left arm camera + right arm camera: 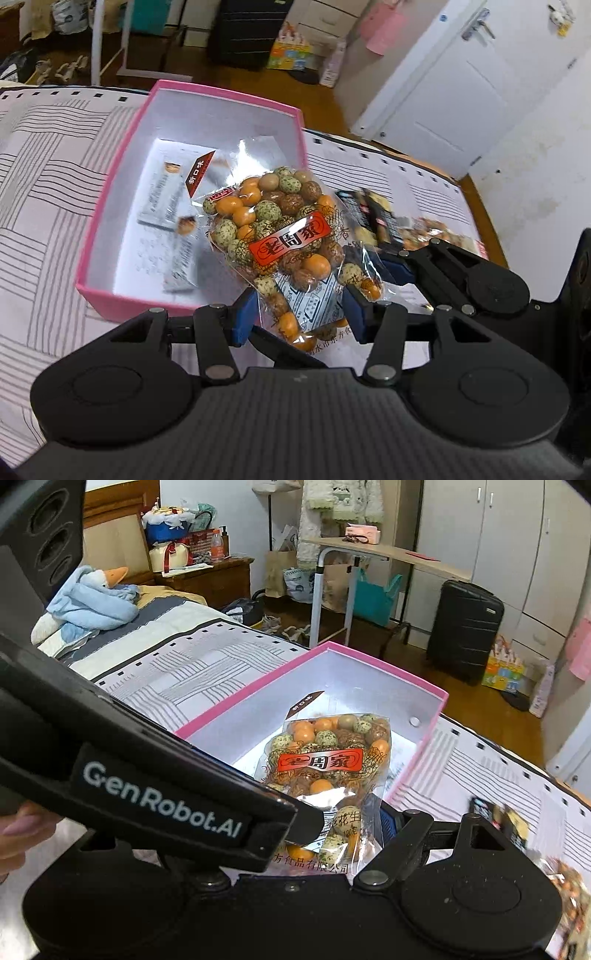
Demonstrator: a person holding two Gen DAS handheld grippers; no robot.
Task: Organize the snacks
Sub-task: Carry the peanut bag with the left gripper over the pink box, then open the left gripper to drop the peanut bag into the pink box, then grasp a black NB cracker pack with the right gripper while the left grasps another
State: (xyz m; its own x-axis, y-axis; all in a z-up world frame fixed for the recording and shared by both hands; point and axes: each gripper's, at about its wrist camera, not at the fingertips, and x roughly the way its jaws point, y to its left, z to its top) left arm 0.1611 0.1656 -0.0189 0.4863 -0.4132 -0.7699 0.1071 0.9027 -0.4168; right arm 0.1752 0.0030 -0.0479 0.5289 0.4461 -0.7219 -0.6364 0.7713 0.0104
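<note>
- Pink cardboard makes the walls of the open box (96, 291), which sits on the bed (44, 206) with its white inside showing.
- The striped bed cover lies flat to the left of the box and behind it, with bare room there.
- The clear bag of coated peanuts (284, 236) hangs over the near right part of the box, above its rim.
- The bag's long side runs from the left hand-held gripper (301, 314) up and away toward the far wall of the box.
- Its red label (290, 240) sits across the middle, tilted a little.
- The left hand-held gripper has its blue pads (243, 317) pressed on the bottom end of the bag, one on each side, and holds it.
- The right hand-held gripper (351, 823) is just beside the left one, at the same end of the bag; the left one hides part of it, so I cannot tell if it grips.
- Two long white snack packs (162, 199) lie flat on the floor of the box, side by side, near its left wall.
- More snack packs (384, 218) lie on the bed to the right of the box, blurred.
</note>
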